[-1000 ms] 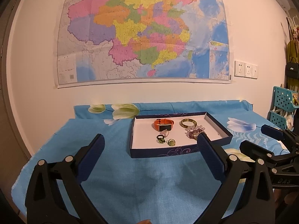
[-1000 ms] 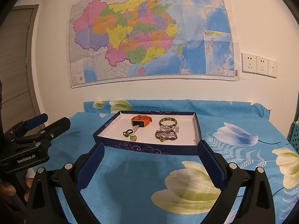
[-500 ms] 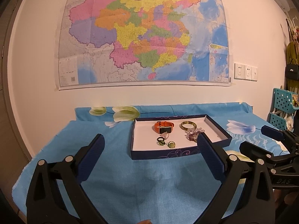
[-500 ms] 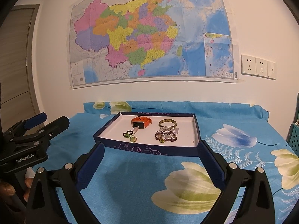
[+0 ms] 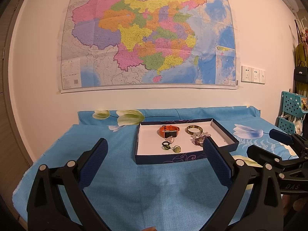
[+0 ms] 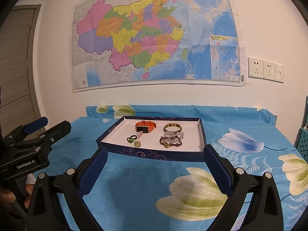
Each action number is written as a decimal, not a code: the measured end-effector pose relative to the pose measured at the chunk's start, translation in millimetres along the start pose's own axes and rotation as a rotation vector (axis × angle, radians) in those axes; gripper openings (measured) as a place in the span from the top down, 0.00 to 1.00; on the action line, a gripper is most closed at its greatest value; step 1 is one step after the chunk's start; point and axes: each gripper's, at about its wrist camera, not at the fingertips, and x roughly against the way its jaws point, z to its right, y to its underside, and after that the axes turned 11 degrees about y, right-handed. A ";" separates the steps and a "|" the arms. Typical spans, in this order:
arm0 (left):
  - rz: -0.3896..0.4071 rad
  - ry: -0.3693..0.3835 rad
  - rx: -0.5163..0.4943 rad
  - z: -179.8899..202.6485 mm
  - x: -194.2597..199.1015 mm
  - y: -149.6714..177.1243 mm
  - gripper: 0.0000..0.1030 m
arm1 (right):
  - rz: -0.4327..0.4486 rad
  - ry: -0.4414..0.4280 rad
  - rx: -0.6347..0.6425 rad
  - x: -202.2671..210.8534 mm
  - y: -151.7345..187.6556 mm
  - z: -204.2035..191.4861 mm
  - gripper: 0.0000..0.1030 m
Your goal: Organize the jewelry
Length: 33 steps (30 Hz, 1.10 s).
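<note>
A dark blue box lid [image 5: 146, 158] [image 6: 201, 134] with a white inside lies on the blue flowered cloth. In it sit an orange wristband [image 5: 169, 130] [image 6: 145, 126], a green bangle [image 5: 194, 130] [image 6: 172, 128], beaded bracelets [image 5: 200, 137] [image 6: 171, 139] and small green rings [image 5: 171, 146] [image 6: 134, 141]. My left gripper [image 5: 155, 148] stands open in front of the box, nothing between its fingers. My right gripper [image 6: 155, 155] is open too, short of the box's near wall. Each gripper shows at the edge of the other's view.
A large map [image 5: 146, 38] hangs on the white wall behind the table. Wall sockets [image 6: 265, 69] are to its right. Teal baskets [image 5: 292, 109] stand at the far right, a door [image 6: 17, 57] at the left. Fingers [image 6: 11, 194] hold the left gripper's handle.
Both views have tilted up slightly, so the box sits a little lower in frame. Both grippers stay open and nothing in the box has moved.
</note>
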 end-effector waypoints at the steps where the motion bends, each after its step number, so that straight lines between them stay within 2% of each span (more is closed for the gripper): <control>1: -0.001 0.000 0.002 -0.2 -0.3 -0.2 0.05 | 0.001 0.000 0.000 0.4 0.0 -0.1 0.07; 33: 0.006 -0.005 0.003 -3.2 4.0 -1.1 0.05 | 0.005 0.004 0.000 2.9 -0.7 -2.1 0.07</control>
